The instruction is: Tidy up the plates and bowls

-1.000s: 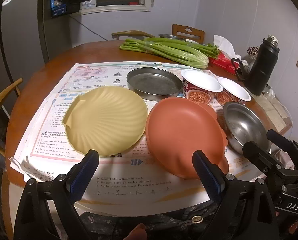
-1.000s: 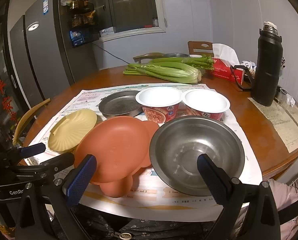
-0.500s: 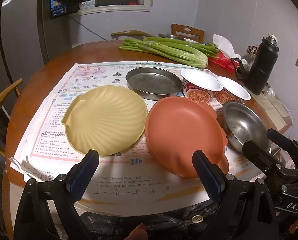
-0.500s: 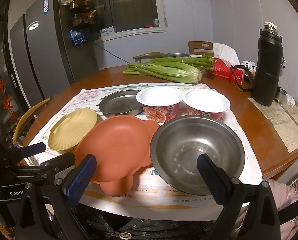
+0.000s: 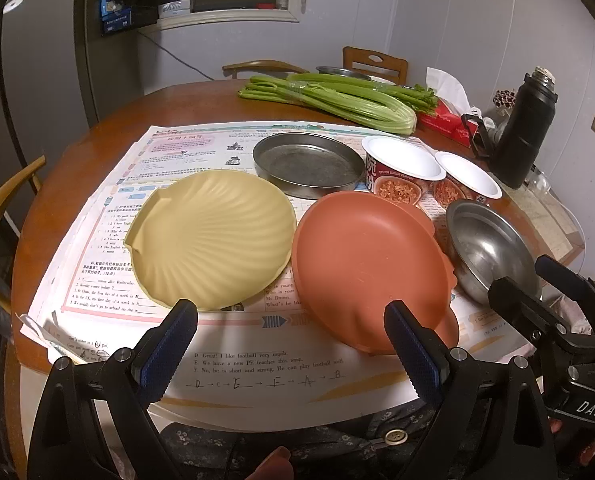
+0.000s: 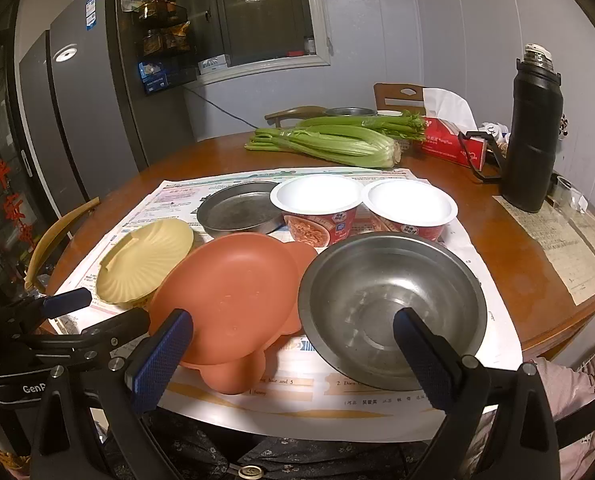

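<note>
On the paper-covered round table lie a yellow shell-shaped plate (image 5: 211, 240) (image 6: 147, 262), an orange plate (image 5: 367, 268) (image 6: 229, 300), a flat metal pan (image 5: 309, 162) (image 6: 237, 210), a steel bowl (image 5: 487, 250) (image 6: 393, 308) and two white paper bowls (image 5: 403, 160) (image 6: 409, 204). My left gripper (image 5: 291, 354) hovers open at the near edge, facing the gap between the yellow and orange plates. Open too, my right gripper (image 6: 293, 360) sits in front of the orange plate and steel bowl. Neither holds anything.
Celery stalks (image 5: 337, 98) (image 6: 333, 140), a red tissue box (image 6: 449, 144) and a black flask (image 5: 525, 128) (image 6: 533, 132) stand at the back and right. Wooden chairs (image 5: 1, 200) ring the table. A grey fridge (image 6: 81, 92) stands left. A person's dark floral clothing (image 6: 257, 456) is below.
</note>
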The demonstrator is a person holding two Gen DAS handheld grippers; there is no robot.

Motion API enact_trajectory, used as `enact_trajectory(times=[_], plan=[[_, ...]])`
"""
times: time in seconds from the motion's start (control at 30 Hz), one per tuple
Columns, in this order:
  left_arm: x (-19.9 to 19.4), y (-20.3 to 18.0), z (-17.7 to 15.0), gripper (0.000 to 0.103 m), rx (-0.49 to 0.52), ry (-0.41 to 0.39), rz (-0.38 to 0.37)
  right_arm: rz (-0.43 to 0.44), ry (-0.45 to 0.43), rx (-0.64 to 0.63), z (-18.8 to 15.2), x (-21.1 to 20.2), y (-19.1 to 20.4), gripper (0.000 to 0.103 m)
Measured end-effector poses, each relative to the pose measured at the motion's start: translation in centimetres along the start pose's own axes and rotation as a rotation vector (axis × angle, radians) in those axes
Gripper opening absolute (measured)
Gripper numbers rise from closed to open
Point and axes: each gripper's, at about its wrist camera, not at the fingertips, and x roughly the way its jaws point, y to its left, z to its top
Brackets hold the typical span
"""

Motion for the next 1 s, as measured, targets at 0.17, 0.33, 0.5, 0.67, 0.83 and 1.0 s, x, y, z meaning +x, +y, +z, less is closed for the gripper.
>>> enact_trajectory(times=[0.17,0.33,0.5,0.67,0.83,1.0], plan=[[-0.1,-0.1,0.0,0.095,0.0,-0.003,0.001,-0.003,0.0,0.001,-0.1,0.0,0.0,0.101],[-0.1,0.0,0.1,0.095,-0.004,-0.007,0.001,-0.004,-0.005,-0.004,0.0,0.0,0.1,0.101],[-0.2,0.5,0.2,0.095,-0.016,-0.012,-0.002,-0.003,-0.012,-0.021,0.1,0.0,0.7,0.101],[-0.2,1.4,0.3,0.095,-0.044,-0.017,0.0,0.01,-0.011,-0.043,0.5,0.3,1.5,0.101],[-0.1,2.4,0.4,0.095,-0.069,-0.02,0.005,0.027,-0.015,-0.065,1.0,0.6,2.4,0.101],[-0.4,4.1,0.8,0.095,-0.111,-0.032,0.022,0.057,-0.015,-0.092,1.9,1.1,3.3,0.101]])
